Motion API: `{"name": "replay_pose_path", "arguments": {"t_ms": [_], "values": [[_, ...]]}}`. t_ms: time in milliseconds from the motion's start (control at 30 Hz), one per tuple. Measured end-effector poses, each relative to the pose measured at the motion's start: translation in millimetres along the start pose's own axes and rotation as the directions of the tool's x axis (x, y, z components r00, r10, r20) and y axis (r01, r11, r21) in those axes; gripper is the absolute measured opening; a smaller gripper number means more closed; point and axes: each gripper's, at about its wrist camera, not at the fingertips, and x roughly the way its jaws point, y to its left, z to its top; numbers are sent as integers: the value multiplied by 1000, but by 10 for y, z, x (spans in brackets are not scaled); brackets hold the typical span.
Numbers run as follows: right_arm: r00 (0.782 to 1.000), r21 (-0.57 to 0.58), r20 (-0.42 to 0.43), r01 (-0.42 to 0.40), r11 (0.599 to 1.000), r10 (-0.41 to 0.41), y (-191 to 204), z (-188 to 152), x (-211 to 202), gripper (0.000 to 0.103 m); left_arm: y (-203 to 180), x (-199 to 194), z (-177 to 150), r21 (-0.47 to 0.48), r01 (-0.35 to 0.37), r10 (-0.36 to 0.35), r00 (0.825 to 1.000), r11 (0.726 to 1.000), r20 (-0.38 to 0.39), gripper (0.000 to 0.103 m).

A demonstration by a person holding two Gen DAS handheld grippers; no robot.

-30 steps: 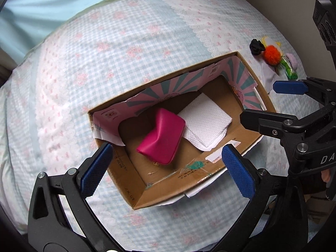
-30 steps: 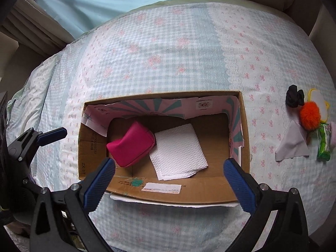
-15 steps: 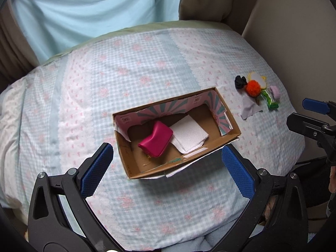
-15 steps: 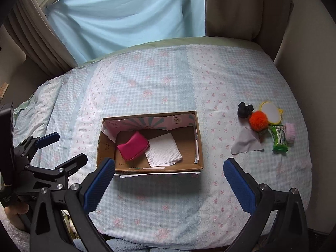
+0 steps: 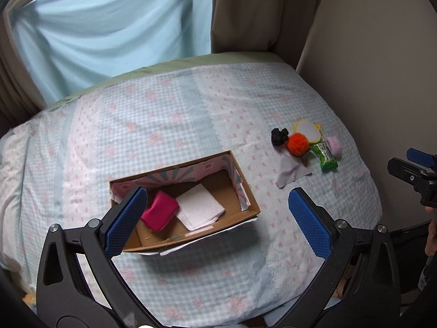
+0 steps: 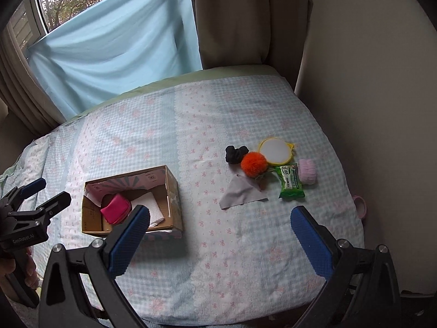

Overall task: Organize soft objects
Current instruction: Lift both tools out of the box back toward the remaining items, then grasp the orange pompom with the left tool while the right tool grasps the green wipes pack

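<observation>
Checked bedspread on a bed by a blue-curtained window; cardboard box mid-frame. Left gripper and right gripper both spread, empty. Only right view shows pink ring, maybe tape.

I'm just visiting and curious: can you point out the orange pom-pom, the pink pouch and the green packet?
orange pom-pom [image 6: 253, 163]: right wrist view, middle of its fluffy ball.
pink pouch [image 5: 159, 214]: left wrist view, centre of its top face, inside the cardboard box.
green packet [image 6: 291, 186]: right wrist view, middle of its printed wrapper.
</observation>
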Motion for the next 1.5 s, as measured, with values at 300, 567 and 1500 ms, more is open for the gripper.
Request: {"name": "replay_pose_path", "arguments": {"t_ms": [300, 567, 1500], "values": [[998, -50, -44, -55, 997, 53, -983, 233, 336, 103, -999, 380, 272, -94, -24, 23, 1000, 995, -14, 103], [992, -21, -95, -89, 996, 87, -1476, 330, 747, 103, -1532, 803, 405, -151, -29, 18, 997, 988, -72, 103], [974, 113, -224, 0, 994, 26, -1872, -105, 3038, 91, -2043, 3879, 379, -330, 156, -257, 922, 931, -289, 92]]}}
